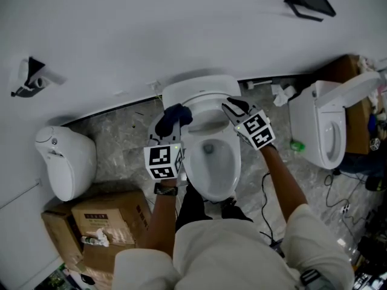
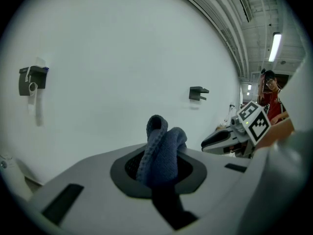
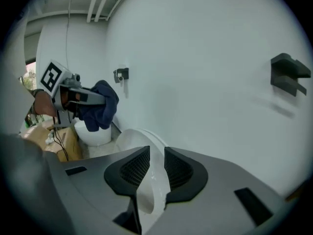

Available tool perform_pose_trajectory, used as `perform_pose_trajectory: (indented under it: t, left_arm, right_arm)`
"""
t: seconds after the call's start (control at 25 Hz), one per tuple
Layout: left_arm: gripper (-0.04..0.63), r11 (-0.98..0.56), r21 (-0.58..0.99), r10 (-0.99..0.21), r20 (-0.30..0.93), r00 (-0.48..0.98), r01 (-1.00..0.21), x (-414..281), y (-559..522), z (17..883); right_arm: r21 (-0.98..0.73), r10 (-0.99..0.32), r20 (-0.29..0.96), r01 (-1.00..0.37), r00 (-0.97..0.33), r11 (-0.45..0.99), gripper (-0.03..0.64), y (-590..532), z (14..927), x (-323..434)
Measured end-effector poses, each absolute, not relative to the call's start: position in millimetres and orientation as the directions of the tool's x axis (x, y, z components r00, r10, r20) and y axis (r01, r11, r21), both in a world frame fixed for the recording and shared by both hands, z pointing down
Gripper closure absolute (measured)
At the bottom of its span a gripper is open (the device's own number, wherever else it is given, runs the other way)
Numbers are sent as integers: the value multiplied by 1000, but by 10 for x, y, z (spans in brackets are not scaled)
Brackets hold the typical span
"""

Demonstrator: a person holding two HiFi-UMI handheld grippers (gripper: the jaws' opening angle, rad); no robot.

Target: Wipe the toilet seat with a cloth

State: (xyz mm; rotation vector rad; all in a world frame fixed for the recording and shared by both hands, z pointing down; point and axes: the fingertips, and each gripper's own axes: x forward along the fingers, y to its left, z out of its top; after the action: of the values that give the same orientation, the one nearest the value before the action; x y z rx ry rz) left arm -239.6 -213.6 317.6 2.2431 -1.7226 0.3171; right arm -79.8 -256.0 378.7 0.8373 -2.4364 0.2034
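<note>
A white toilet point(image 1: 208, 162) stands against the wall with its lid point(image 1: 196, 89) raised. My left gripper point(image 1: 171, 121) hangs over the bowl's left rim, shut on a bunched dark blue cloth point(image 1: 176, 115); the cloth point(image 2: 164, 153) sticks up out of the jaws in the left gripper view. My right gripper point(image 1: 230, 107) is at the right side of the raised lid. In the right gripper view the jaws of my right gripper point(image 3: 151, 160) stand apart, with the lid's point(image 3: 134, 138) thin white edge in the gap. I cannot see the pads pressing on it.
A second white toilet point(image 1: 326, 128) stands at the right, and a rounded white unit point(image 1: 66, 162) at the left. Cardboard boxes point(image 1: 109, 219) sit at the lower left. Cables point(image 1: 269, 180) trail on the floor right of the bowl. Black brackets point(image 1: 308, 3) are fixed to the wall.
</note>
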Motion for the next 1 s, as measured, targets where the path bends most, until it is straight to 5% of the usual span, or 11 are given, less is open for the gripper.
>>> perform_pose_trajectory:
  t: [0.36, 1.0]
  left_arm:
    - [546, -307, 54, -866, 399, 303, -950, -2525, -2062, 3258]
    - [546, -296, 178, -860, 378, 343, -939, -2492, -1900, 3192]
  right_arm:
    - [263, -481, 665, -424, -572, 867, 492, -2774, 4085, -907]
    - [380, -413, 815, -163, -406, 911, 509, -2525, 4118, -888]
